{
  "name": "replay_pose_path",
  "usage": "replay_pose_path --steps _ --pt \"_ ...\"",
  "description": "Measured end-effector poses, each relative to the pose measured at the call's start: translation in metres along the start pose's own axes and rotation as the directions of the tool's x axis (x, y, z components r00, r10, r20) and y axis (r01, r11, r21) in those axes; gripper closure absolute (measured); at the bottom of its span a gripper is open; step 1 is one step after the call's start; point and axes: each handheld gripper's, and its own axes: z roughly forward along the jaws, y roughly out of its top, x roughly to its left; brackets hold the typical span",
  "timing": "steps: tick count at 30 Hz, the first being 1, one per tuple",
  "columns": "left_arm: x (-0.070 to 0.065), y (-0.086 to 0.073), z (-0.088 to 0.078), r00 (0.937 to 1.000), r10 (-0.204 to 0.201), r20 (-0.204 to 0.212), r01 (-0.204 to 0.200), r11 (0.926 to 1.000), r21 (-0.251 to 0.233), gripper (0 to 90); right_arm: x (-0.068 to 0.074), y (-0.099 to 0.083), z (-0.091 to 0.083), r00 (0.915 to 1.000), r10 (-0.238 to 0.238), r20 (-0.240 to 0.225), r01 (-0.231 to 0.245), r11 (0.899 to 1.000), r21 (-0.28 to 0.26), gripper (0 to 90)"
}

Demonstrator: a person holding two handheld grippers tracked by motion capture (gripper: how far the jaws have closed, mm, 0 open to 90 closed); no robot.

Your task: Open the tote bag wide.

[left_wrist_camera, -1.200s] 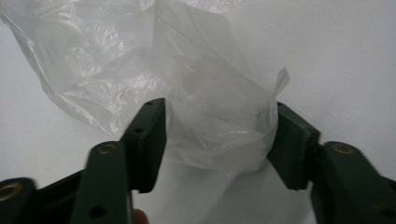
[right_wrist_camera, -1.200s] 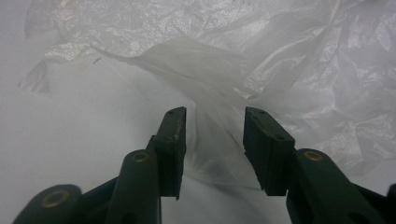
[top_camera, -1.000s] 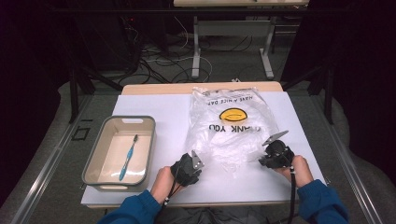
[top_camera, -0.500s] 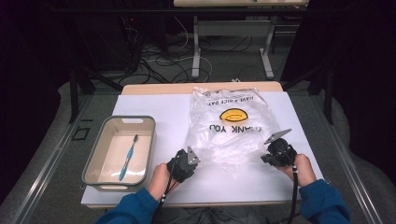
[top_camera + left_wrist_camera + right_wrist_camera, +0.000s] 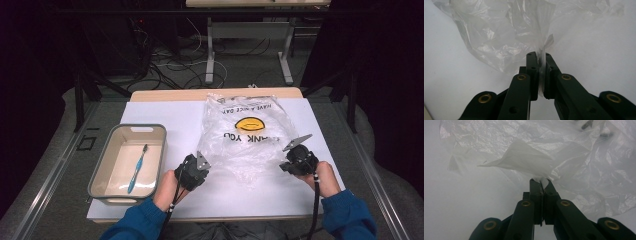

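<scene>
The white tabletop (image 5: 170, 112) carries a clear plastic bag (image 5: 247, 135) with a yellow face print, lying right of centre. At the left stands a grey bin (image 5: 100, 170) holding a blue toothbrush (image 5: 136, 169). The left tongs (image 5: 199, 167) pinch the bag's near left edge; the right tongs (image 5: 290, 159) pinch its near right edge.

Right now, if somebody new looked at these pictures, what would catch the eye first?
First comes the crinkled clear plastic bag with a yellow smiley, spread on the white table. The left hand-held gripper and the right hand-held gripper each pinch a near edge of it. At the left stands a grey tray with a blue toothbrush inside.
</scene>
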Motion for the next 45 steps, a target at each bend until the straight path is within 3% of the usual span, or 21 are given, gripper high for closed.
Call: replay_pose_path --steps 11,18,21,28,30,35,39,45 --pt "0.010 0.005 -0.016 0.9995 -0.014 -0.029 0.013 0.9994 -0.031 86.2 0.000 0.008 -0.013 0.9996 -0.012 0.026 0.013 0.999 -0.048 89.8" --pt "0.013 0.007 -0.025 0.9990 -0.008 -0.043 0.006 0.9990 -0.044 86.3 -0.001 0.013 -0.031 0.9986 -0.010 0.052 0.015 0.996 -0.093 90.0" --pt "0.013 0.009 -0.032 0.9988 -0.004 -0.048 0.001 0.9983 -0.058 86.4 0.001 0.015 -0.041 0.9984 -0.002 0.057 0.008 0.994 -0.112 90.0" --pt "0.018 0.017 -0.055 0.9981 0.013 -0.061 -0.018 0.9967 -0.080 86.5 0.001 0.023 -0.061 0.9960 -0.027 0.085 0.041 0.986 -0.162 90.0" --pt "0.021 0.020 -0.066 0.9965 0.013 -0.082 -0.020 0.9959 -0.088 86.5 0.001 0.031 -0.071 0.9951 -0.021 0.097 0.038 0.983 -0.180 90.0" --pt "0.029 0.025 -0.078 0.9965 0.000 -0.084 -0.008 0.9959 -0.090 86.7 -0.004 0.044 -0.084 0.9916 -0.001 0.129 0.026 0.981 -0.193 90.0" --pt "0.043 0.027 -0.087 0.9967 -0.057 -0.058 0.051 0.9926 -0.110 86.8 -0.008 0.049 -0.089 0.9897 0.012 0.143 0.016 0.981 -0.191 90.0" --pt "0.065 0.042 -0.106 0.9978 -0.065 -0.012 0.064 0.9945 -0.083 86.9 -0.012 0.064 -0.096 0.9905 0.019 0.136 0.006 0.984 -0.176 90.0"
